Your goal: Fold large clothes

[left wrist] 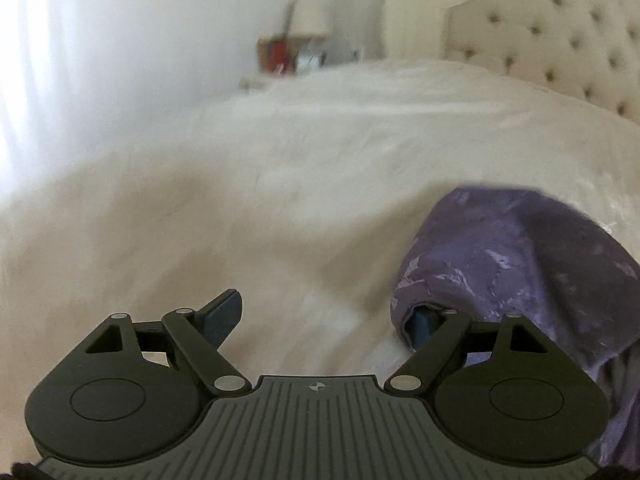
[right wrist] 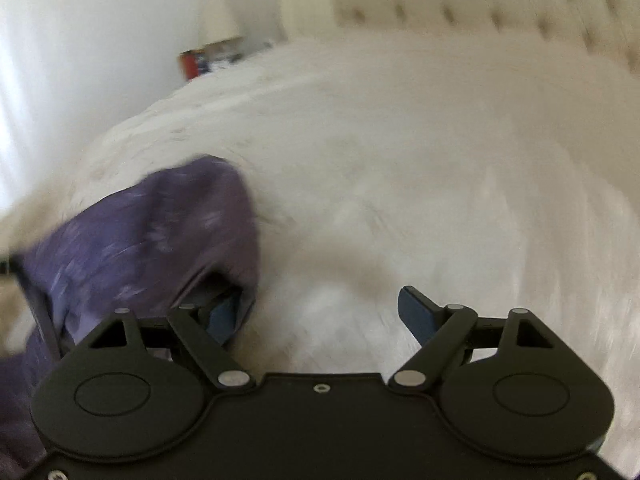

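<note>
A purple patterned garment [left wrist: 520, 260] lies bunched on the white bed [left wrist: 280, 180], at the right of the left wrist view. My left gripper [left wrist: 326, 312] stands wide open; a fold of the garment is draped over its right finger [left wrist: 423, 322], while the left finger [left wrist: 224, 316] is bare above the sheet. In the right wrist view the same purple garment [right wrist: 152, 240] covers the left finger [right wrist: 222, 318] of my right gripper [right wrist: 318, 304], which is also wide open. Its right finger [right wrist: 416, 312] is bare over the bed [right wrist: 400, 160]. No pad presses on cloth.
A tufted cream headboard [left wrist: 560, 40] rises at the far right. Beyond the bed's far side, a lamp [left wrist: 310, 20] and a red box [left wrist: 276, 54] stand among blurred clutter. White bedding [right wrist: 500, 220] stretches ahead of both grippers. Both pictures are motion-blurred.
</note>
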The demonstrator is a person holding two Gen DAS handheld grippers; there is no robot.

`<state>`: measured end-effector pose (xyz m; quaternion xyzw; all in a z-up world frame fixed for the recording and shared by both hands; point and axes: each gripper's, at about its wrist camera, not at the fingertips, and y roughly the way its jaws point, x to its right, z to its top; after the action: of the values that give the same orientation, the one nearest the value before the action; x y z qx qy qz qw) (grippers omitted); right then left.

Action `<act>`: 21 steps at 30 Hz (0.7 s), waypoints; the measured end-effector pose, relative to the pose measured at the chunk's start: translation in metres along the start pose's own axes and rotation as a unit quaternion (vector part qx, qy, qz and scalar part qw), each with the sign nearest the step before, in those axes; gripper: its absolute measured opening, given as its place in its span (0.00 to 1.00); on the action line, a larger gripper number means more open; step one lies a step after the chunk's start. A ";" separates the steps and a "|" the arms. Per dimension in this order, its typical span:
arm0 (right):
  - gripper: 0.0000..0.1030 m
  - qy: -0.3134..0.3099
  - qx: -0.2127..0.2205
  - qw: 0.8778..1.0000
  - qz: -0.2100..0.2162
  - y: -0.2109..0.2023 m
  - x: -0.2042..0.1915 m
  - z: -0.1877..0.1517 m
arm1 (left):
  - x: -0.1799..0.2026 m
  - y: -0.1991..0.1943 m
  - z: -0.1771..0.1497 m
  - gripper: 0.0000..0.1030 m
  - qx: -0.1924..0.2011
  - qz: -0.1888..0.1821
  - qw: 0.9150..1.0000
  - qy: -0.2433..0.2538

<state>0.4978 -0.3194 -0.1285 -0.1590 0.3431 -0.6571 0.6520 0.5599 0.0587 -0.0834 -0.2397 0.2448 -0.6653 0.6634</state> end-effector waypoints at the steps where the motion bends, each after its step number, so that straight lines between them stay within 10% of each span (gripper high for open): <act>1: 0.82 0.017 -0.012 1.000 0.004 0.003 0.008 -0.004 | -0.006 0.004 -0.008 0.81 -0.013 -0.006 1.000 -0.006; 9: 0.82 0.052 -0.037 0.998 0.026 0.003 0.028 -0.018 | -0.021 -0.008 -0.030 0.80 -0.031 -0.026 0.999 0.005; 21: 0.82 -0.020 0.035 0.988 0.146 -0.074 0.023 -0.017 | -0.004 -0.116 -0.020 0.79 0.124 -0.046 0.991 0.036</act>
<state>0.4292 -0.3433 -0.0978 -0.0970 0.3260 -0.5633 0.7530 0.4586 0.0627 -0.0241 -0.1421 0.1730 -0.7288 0.6471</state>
